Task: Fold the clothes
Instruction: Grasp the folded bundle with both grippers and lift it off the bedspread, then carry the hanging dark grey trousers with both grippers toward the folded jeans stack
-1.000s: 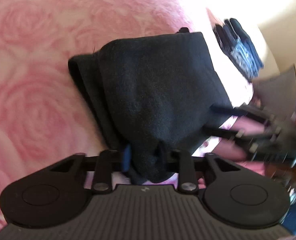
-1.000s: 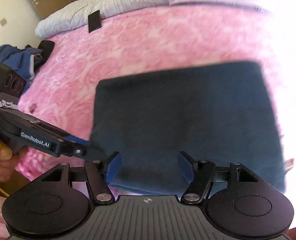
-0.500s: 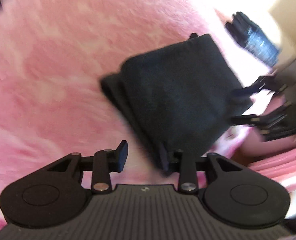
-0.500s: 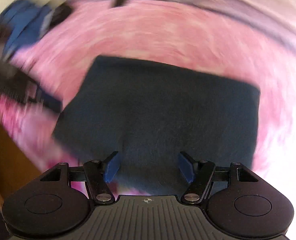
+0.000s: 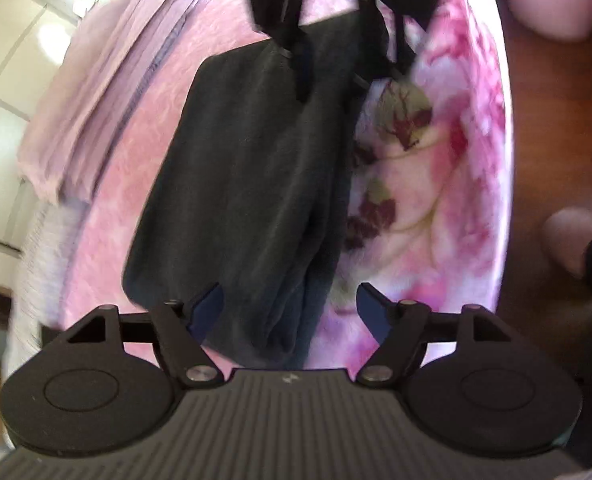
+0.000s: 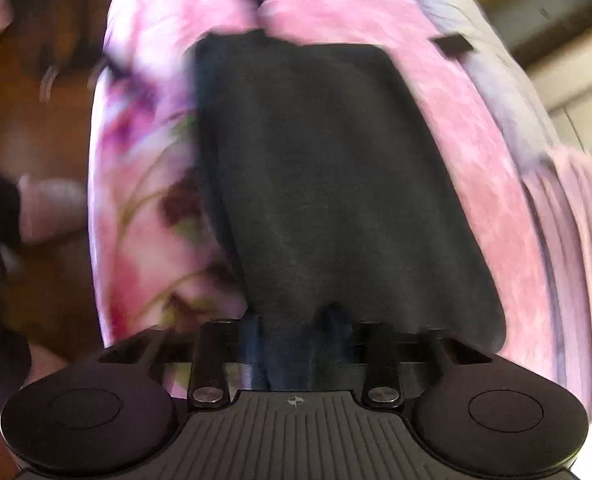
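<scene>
A dark folded garment (image 5: 252, 168) lies lengthwise on the pink rose-patterned bedspread (image 5: 436, 184), close to the bed's edge. My left gripper (image 5: 289, 306) is open, its blue-padded fingertips (image 5: 208, 304) standing either side of the garment's near end without pinching it. At the far end, the right gripper (image 5: 328, 8) reaches in from the top of the left wrist view. In the right wrist view the right gripper (image 6: 294, 332) is shut on the garment's (image 6: 336, 184) near edge, with cloth bunched between the jaws. Both views are motion-blurred.
Brown wooden floor (image 5: 556, 120) runs beside the bed edge, with a pinkish blurred shape (image 5: 568, 240) on it. Folded lilac bedding (image 5: 96, 80) is stacked along the bed's other side. A small black object (image 6: 452, 46) lies on the bedspread beyond the garment.
The left gripper let go of the garment and opened wide. The right gripper closed on the garment's edge. Both cameras swung round to face the garment's short ends.
</scene>
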Demonstrator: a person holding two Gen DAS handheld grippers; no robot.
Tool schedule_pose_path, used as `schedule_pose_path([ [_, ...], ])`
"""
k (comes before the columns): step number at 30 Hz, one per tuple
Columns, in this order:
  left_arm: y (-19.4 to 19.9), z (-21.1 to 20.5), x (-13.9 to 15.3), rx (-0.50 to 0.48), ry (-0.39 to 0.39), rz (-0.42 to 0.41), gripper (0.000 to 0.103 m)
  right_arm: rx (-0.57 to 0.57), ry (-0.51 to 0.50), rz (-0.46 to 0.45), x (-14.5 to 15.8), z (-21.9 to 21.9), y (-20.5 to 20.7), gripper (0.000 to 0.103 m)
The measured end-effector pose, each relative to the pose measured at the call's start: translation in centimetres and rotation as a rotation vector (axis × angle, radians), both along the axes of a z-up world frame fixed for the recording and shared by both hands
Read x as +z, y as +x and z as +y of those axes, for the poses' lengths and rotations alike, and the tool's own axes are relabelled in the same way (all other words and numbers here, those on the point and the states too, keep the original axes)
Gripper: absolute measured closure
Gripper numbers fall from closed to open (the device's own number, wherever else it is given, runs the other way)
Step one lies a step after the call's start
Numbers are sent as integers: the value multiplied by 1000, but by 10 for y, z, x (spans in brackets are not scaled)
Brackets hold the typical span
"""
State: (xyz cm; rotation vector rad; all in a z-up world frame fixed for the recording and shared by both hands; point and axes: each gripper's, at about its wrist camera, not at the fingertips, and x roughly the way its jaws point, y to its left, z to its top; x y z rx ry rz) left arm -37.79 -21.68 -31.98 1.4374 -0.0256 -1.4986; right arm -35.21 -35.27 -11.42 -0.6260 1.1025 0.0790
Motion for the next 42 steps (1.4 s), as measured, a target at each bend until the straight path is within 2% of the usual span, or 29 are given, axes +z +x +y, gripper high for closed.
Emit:
schedule_pose_path([
  [4, 1, -20, -17, -20, -1, -110, 28, -95, 138, 9, 30, -21, 10, 78],
  [6, 8, -29, -18, -19, 6, -130, 32, -113, 175, 12, 39, -27, 14, 78],
  [11, 27, -48, 1, 15, 80, -26, 54, -162, 257, 26, 57, -42, 27, 78],
  [15, 38, -60, 17, 45, 137, 53, 62, -163, 256, 34, 60, -41, 32, 77],
  [18, 43, -66, 24, 47, 163, 79, 63, -154, 229, 52, 59, -33, 28, 67],
  [20, 46, -69, 29, 44, 179, 91, 63, -150, 192, 18, 58, -25, 22, 40],
  [22, 49, -72, 32, 48, 191, 107, 63, -143, 165, -16, 57, -17, 17, 32],
  [29, 53, -74, 39, 65, 220, 156, 63, -18, 66, 14, 14, 10, 20, 32],
  [32, 55, -74, 44, 69, 232, 177, 64, 20, -29, 16, -7, 13, 20, 32],
  [34, 56, -74, 48, 72, 239, 192, 64, 23, -97, 17, -15, 9, 17, 32],
  [37, 58, -75, 52, 70, 247, 208, 64, -17, -128, 24, -18, -4, 13, 33],
  [40, 59, -77, 55, 61, 250, 211, 63, -55, -100, 19, -11, -17, 10, 52],
  [41, 60, -79, 54, 57, 249, 208, 63, -63, -88, 18, -8, -19, 9, 61],
  [42, 60, -80, 54, 52, 247, 204, 63, -72, -79, 16, -3, -21, 10, 65],
])
